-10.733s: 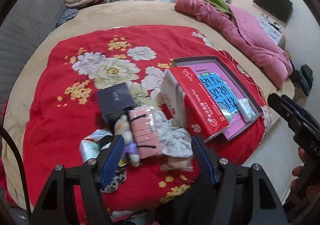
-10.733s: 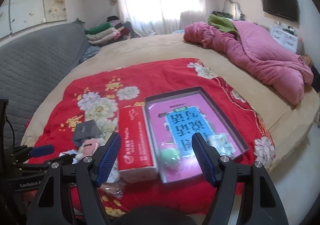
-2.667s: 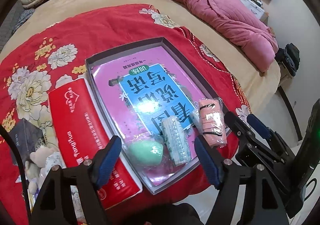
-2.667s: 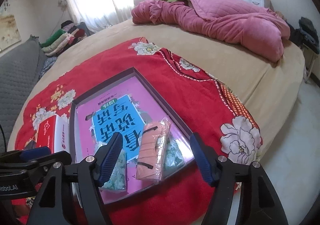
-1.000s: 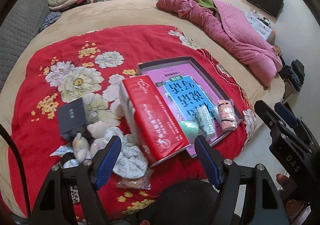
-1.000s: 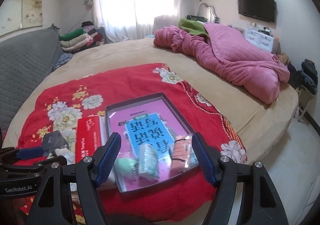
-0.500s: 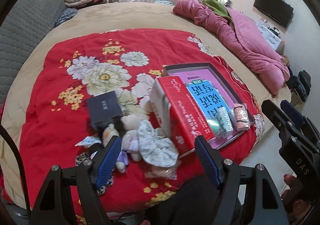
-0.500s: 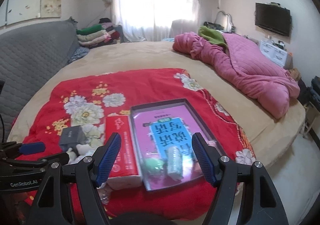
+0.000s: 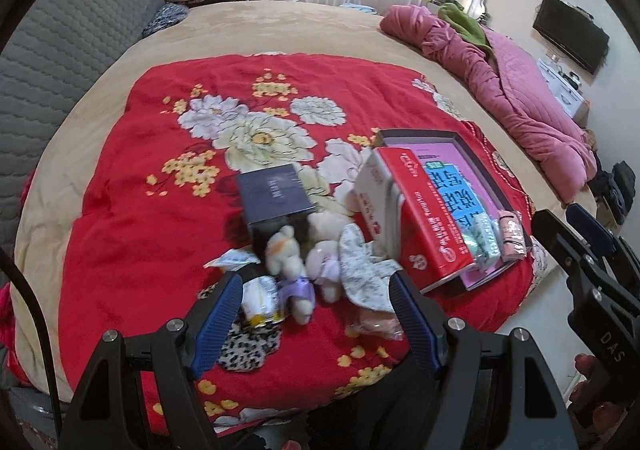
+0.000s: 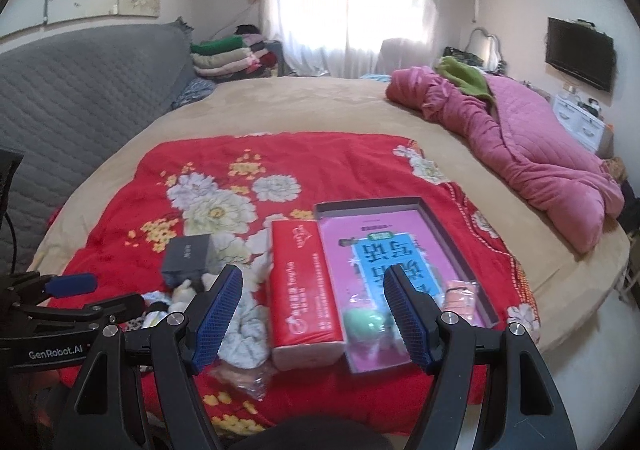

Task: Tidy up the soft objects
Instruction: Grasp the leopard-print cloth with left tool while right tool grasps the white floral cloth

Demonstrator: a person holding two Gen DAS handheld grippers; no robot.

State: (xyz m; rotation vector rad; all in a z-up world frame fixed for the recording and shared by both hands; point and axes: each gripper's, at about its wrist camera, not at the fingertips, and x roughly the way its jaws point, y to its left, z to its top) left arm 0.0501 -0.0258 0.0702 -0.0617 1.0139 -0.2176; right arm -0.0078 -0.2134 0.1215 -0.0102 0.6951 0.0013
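Observation:
A pile of soft things lies on the red floral blanket (image 9: 132, 209): two small plush toys (image 9: 286, 254), a white patterned cloth (image 9: 360, 270), a leopard-print piece (image 9: 244, 350) and small packets. My left gripper (image 9: 316, 290) is open just in front of the pile, empty. A dark tray (image 10: 400, 205) with a pink book holds a green sponge (image 10: 364, 322), a patterned pack (image 9: 486, 238) and a pink bundle (image 10: 460, 294). My right gripper (image 10: 312, 286) is open and empty, above the red tissue box (image 10: 304, 290).
A dark box (image 9: 272, 197) stands behind the plush toys. A pink quilt (image 10: 520, 145) lies at the bed's right side. A grey headboard (image 10: 80, 89) and folded clothes (image 10: 228, 53) are at the back left. The bed edge and floor are at right.
My left gripper has swung left from the tray to the pile of soft things and moved closer. My right gripper has pulled back from the tray, where the pink bundle now lies.

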